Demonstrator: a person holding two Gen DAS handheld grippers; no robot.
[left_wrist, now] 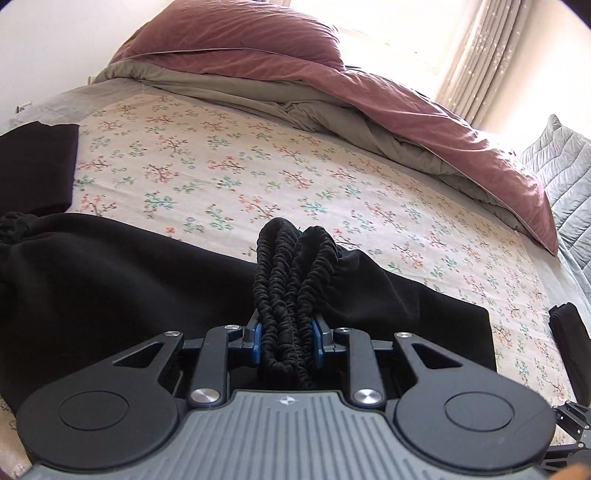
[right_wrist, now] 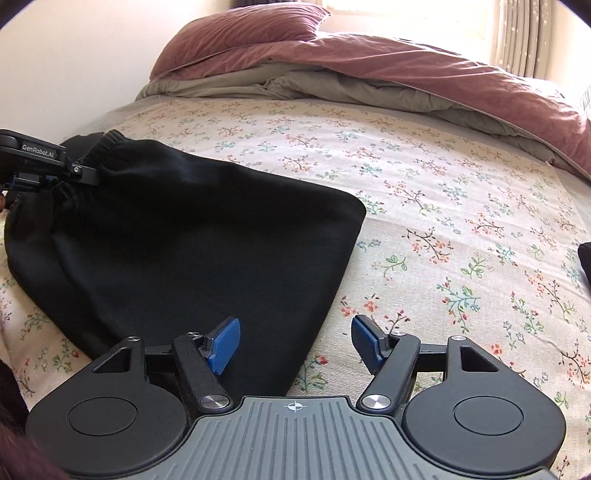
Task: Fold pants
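Note:
Black pants (left_wrist: 110, 273) lie folded on the floral bed sheet (left_wrist: 229, 147). My left gripper (left_wrist: 287, 332) is shut on the bunched elastic waistband (left_wrist: 291, 266), which stands up between its blue pads. In the right wrist view the pants (right_wrist: 192, 236) spread across the left half, with the left gripper (right_wrist: 48, 173) clamped on the waistband at the far left. My right gripper (right_wrist: 295, 341) is open and empty, low over the pants' near right edge; its left pad is over black cloth, its right pad over the sheet.
A rumpled pink and grey duvet (left_wrist: 369, 96) and a pink pillow (left_wrist: 236, 33) lie at the head of the bed. Other black cloth lies at the left edge (left_wrist: 37, 166) and right edge (left_wrist: 567, 332). A grey quilt (left_wrist: 565, 173) is at the right.

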